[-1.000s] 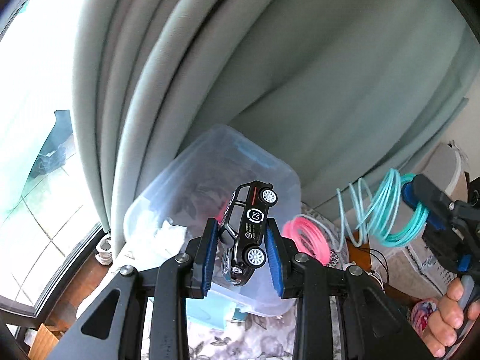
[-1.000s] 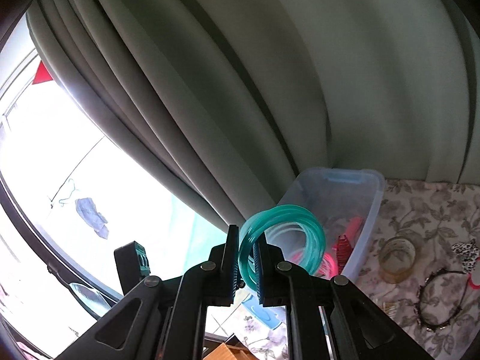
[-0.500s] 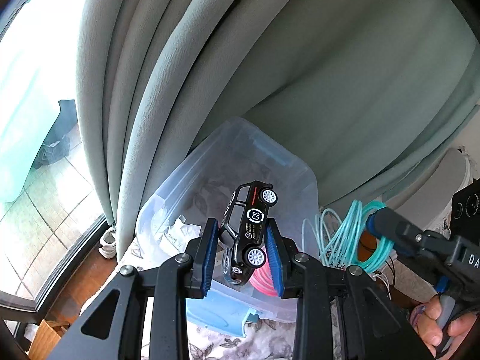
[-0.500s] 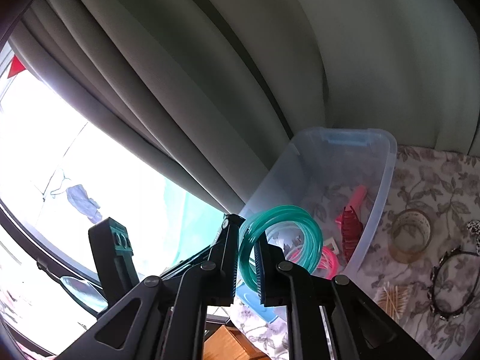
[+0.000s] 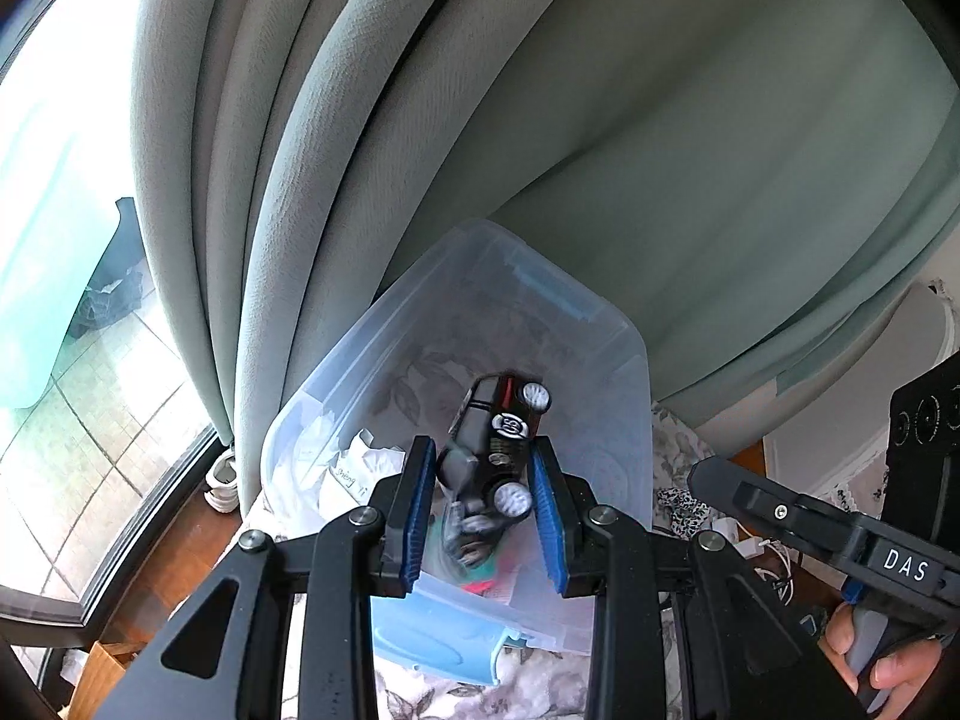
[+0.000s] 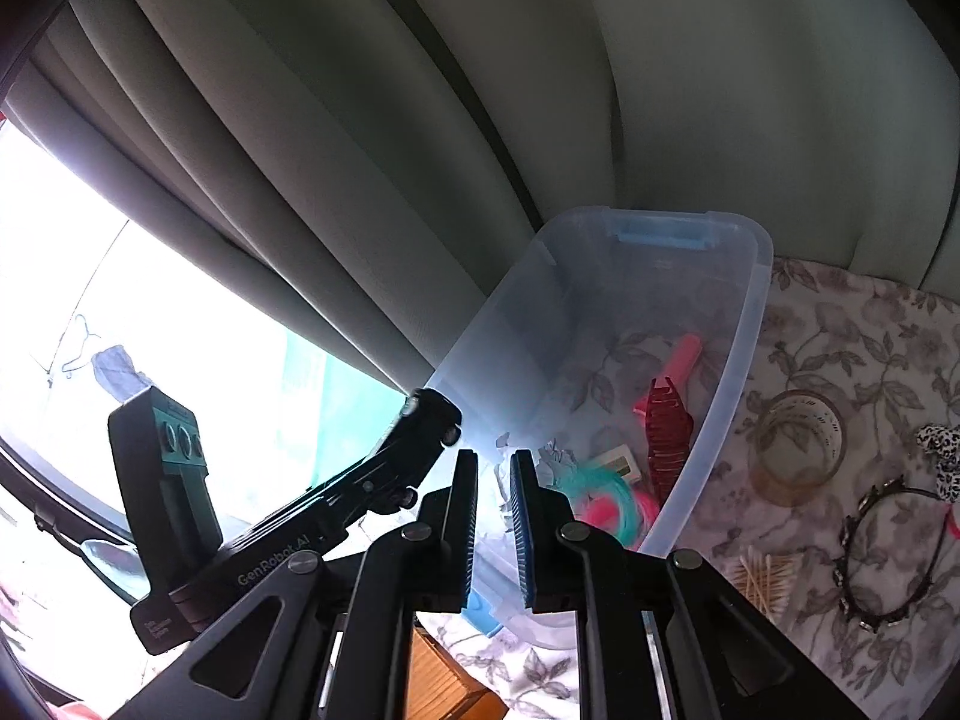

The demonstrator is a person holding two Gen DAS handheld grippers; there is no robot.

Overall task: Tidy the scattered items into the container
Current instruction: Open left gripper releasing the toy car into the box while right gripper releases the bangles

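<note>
A clear plastic bin point(image 5: 624, 354) point(image 6: 744, 324) stands on a floral cloth by the curtain. My left gripper point(image 5: 480, 480) hovers over the bin; a black toy car point(image 5: 492, 450) sits blurred between its jaws, which stand wider than before, and the car looks loose. My right gripper point(image 6: 493, 498) is open and empty over the bin's near end. The teal hose coil point(image 6: 594, 486) lies in the bin on a pink coil point(image 6: 606, 510), beside a red comb point(image 6: 666, 426) and crumpled paper point(image 5: 360, 468).
On the floral cloth point(image 6: 840, 336) right of the bin lie a tape roll point(image 6: 795, 447), a black headband point(image 6: 882, 552), cotton swabs point(image 6: 765, 579) and a leopard scrunchie point(image 6: 942, 450). Grey curtains point(image 5: 540, 120) hang behind the bin. A window is at the left.
My right gripper opened and let go of the teal coil, which dropped into the bin. My left gripper's jaws widened and the car has started to slip. Both grippers moved over the bin.
</note>
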